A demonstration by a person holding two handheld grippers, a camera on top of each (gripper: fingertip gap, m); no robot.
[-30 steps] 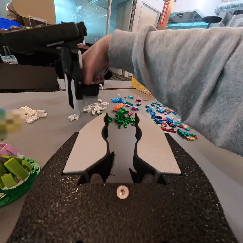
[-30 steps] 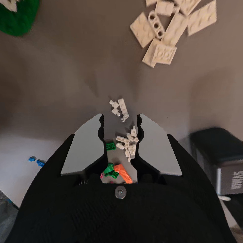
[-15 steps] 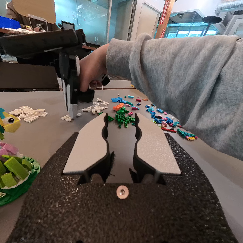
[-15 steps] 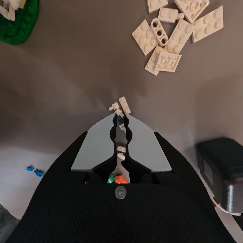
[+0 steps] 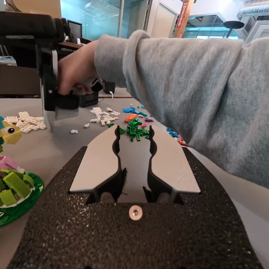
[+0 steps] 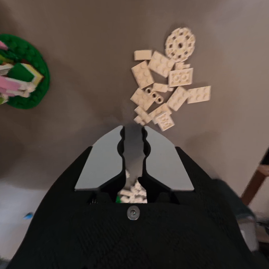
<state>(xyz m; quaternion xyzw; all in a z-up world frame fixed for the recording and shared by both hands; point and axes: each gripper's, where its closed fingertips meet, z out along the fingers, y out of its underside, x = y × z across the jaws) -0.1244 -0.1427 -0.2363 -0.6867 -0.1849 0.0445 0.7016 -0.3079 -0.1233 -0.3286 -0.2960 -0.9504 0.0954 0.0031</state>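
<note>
My left gripper (image 5: 133, 128) is open and empty, low over the grey table (image 5: 48, 147). A heap of small green bricks (image 5: 136, 131) lies just beyond its fingertips. My right gripper (image 6: 133, 128) points down at the table, its fingers apart with only bare table between them. Its tips are beside the near edge of a pile of white plates (image 6: 163, 90), with a round white plate (image 6: 180, 45) at the pile's far end. In the left wrist view a hand holds the right gripper (image 5: 48, 123) upright, next to that white pile (image 5: 27, 122).
A brick model on a round green base (image 5: 21, 203) stands at the left, also in the right wrist view (image 6: 29, 72). Small white pieces (image 5: 104, 116), an orange piece (image 5: 130, 117) and blue pieces (image 5: 131, 109) lie farther off. A grey sleeve (image 5: 189, 94) crosses above them.
The right gripper's fingers narrowed around small white pieces, then spread again with nothing between them. It moved on to the white plate pile. The left gripper has stayed still.
</note>
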